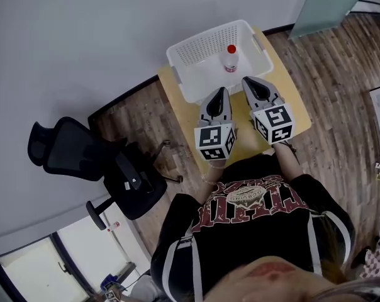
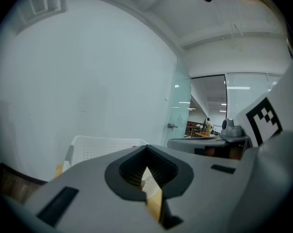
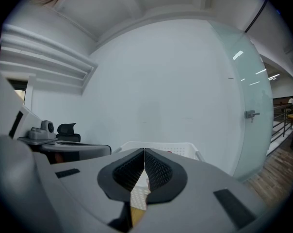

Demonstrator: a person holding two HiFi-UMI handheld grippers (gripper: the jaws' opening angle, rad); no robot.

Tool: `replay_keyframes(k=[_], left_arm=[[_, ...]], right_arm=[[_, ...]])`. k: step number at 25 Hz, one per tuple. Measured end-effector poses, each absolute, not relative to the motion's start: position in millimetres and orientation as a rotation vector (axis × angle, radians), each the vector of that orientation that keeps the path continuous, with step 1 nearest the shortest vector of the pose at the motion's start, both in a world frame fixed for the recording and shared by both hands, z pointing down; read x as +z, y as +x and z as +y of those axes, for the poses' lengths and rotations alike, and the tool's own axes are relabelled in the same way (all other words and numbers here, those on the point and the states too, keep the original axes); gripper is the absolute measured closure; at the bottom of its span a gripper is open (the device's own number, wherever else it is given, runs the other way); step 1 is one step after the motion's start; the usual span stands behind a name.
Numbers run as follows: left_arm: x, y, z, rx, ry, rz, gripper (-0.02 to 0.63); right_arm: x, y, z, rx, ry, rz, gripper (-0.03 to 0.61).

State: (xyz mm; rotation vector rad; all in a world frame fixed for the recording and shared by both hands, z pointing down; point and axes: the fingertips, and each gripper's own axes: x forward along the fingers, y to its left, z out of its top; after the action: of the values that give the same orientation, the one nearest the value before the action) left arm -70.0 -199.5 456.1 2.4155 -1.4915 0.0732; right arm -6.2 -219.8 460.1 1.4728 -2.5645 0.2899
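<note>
Closest in, both tools are held side by side over the near half of a small wooden table [image 1: 298, 109], with the left tool [image 1: 219, 93] a touch nearer and the right tool [image 1: 248, 80] pushed a bit further forward. In the left gripper view the left tool's jaws are seen pressed together with nothing caught between them. Only a sliver of table is glimpsed through the slot below the tips. Same story in the right gripper view: jaws closed flat against each other, nothing pinched.

Just past the tips, a white perforated basket [image 1: 177, 60] is parked on the far half of the table. Whether the tips are hung over its near rim or stopped just short can't be told. Inside it, a small clear bottle [image 1: 230, 60] with a red cap is stood upright toward the right side, just beyond the right tool — apart from it, not touched.

Off to the left, a black office chair [image 1: 83, 162] is set on the wood floor [image 1: 341, 68], well apart from the table. All of it is backed by a plain pale wall [image 1: 83, 43].
</note>
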Motion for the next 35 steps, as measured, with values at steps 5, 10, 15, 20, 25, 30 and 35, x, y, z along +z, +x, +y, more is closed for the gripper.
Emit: replay_keyframes(k=[5,10,15,20,25,30,35], left_arm=[[461,-67,-202,0.082,2.384,-1.508,0.575],[457,-62,-201,0.071,2.357,-1.544,0.575],[453,-58,-205,0.050,2.343,-1.569,0.575],[452,-57,-207,0.048,2.330,-1.593,0.575],[453,-56,-210,0.041,2.308,-1.617,0.575],[455,-56,-212,0.035,2.289,-1.626,0.575],[458,-53,-210,0.037,2.281,-1.619,0.575]], right_arm=[[466,1,-224,0.306,1.447,-2.548,0.560],[467,6,-231,0.295,1.397,-2.543,0.560],[468,9,-247,0.282,1.371,-2.552,0.560],[470,9,-258,0.270,1.344,-2.558,0.560],[478,8,-268,0.272,1.309,-2.550,0.560],[484,5,-280,0.272,1.286,-2.539,0.560],[489,4,-295,0.280,1.283,-2.520,0.560]])
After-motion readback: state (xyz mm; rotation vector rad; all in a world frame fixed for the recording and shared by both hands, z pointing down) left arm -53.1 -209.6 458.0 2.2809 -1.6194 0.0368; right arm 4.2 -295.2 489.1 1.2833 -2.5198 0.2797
